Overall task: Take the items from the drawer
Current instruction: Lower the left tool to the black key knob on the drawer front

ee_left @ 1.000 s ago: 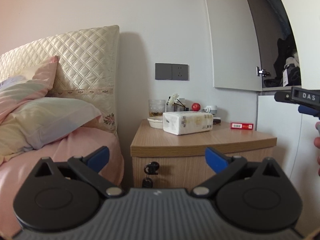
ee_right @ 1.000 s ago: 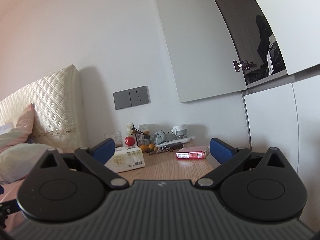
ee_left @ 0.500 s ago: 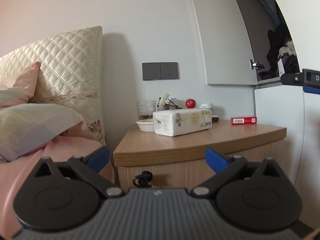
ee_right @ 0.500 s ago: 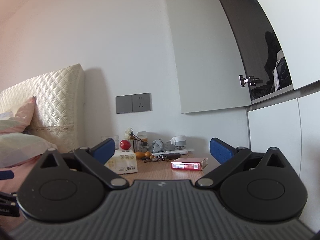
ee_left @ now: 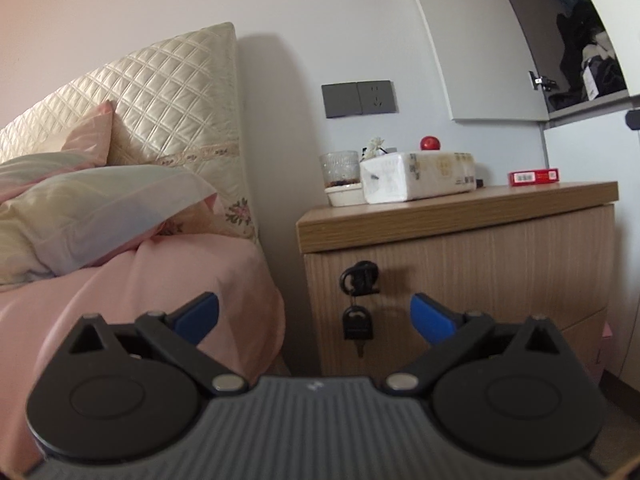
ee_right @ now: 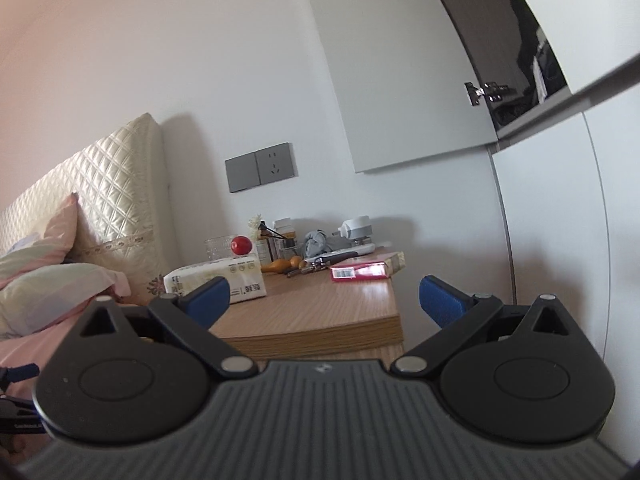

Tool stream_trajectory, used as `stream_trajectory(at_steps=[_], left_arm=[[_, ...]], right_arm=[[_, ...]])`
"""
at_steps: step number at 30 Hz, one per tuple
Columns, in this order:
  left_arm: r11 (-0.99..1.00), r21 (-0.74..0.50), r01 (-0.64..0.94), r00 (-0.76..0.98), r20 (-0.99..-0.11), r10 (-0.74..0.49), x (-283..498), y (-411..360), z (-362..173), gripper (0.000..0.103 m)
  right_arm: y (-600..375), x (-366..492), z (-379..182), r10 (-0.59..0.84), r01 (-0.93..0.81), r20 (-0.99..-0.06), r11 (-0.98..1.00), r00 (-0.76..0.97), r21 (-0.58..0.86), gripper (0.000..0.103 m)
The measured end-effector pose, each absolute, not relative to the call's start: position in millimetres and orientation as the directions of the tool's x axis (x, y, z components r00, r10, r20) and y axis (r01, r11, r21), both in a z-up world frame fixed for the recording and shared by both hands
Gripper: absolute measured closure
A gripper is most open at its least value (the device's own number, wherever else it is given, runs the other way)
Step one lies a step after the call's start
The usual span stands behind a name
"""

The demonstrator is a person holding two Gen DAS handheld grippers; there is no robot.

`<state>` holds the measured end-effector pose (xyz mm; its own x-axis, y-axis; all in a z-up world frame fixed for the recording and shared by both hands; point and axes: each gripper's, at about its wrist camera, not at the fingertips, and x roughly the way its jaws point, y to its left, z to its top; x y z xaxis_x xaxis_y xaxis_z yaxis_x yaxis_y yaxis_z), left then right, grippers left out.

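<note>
A wooden nightstand (ee_left: 460, 216) stands beside the bed. Its top drawer front (ee_left: 480, 280) is closed, and a black key (ee_left: 359, 328) hangs from the lock (ee_left: 359, 278). My left gripper (ee_left: 314, 316) is open, level with that lock and a short way in front of it, with nothing between its fingers. My right gripper (ee_right: 324, 300) is open and higher up, looking over the nightstand top (ee_right: 320, 308). The drawer's inside is hidden.
On the nightstand top lie a tissue pack (ee_left: 418, 176), a glass (ee_left: 339, 166), a red box (ee_left: 534, 177), a red ball (ee_right: 241, 245) and small clutter. The bed with pink bedding (ee_left: 160, 288) and pillows is at the left. A white wardrobe (ee_left: 624, 240) stands right.
My left gripper has dropped lower and closer to the nightstand front, so the lock and key now show between its fingers. The right gripper view has tilted and shifted slightly toward the nightstand top.
</note>
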<state>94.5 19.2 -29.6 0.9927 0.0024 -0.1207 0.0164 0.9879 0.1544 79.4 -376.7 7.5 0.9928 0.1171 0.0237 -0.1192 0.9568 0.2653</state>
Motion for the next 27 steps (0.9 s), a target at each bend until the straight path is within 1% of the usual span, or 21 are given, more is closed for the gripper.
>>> stream_trajectory(at_steps=[4,6,10,13,15,18,20,23,26,27], left_arm=[[0.991,0.132,0.000,0.991,-0.136,0.018,99,27,-29,0.000],[0.994,0.112,0.016,0.990,-0.142,0.000,104,29,-28,0.000],[0.997,0.040,0.063,0.983,-0.176,-0.055,121,31,-24,0.000],[0.996,0.000,0.092,0.979,-0.184,-0.090,136,30,-21,0.000],[0.994,0.007,0.110,0.976,-0.192,-0.106,145,27,-19,0.000],[0.991,0.042,0.126,0.966,-0.230,-0.113,163,27,-15,0.000],[0.990,0.041,0.133,0.961,-0.248,-0.119,175,32,-15,0.000],[0.989,0.007,0.146,0.953,-0.268,-0.139,188,42,-24,0.000],[0.984,-0.011,0.180,0.945,-0.275,-0.176,197,45,-34,0.000],[0.980,-0.006,0.199,0.940,-0.281,-0.192,200,45,-36,0.002]], right_arm=[[-406,76,-6,0.138,-0.131,0.000,0.935,0.990,0.329,0.000],[-415,79,-14,0.197,-0.180,-0.019,0.926,0.980,0.331,0.000],[-416,89,-30,0.338,-0.316,-0.036,0.910,0.941,0.269,0.000],[-407,98,-38,0.371,-0.354,-0.063,0.916,0.926,0.190,0.000],[-405,106,-42,0.366,-0.348,-0.075,0.919,0.927,0.184,0.000],[-405,117,-49,0.359,-0.329,-0.118,0.920,0.926,0.212,0.000],[-403,123,-53,0.364,-0.335,-0.137,0.922,0.921,0.194,0.000],[-402,134,-56,0.383,-0.361,-0.134,0.919,0.914,0.159,0.000],[-408,147,-58,0.373,-0.351,-0.127,0.921,0.919,0.166,0.000],[-411,150,-58,0.369,-0.345,-0.127,0.922,0.921,0.175,0.000]])
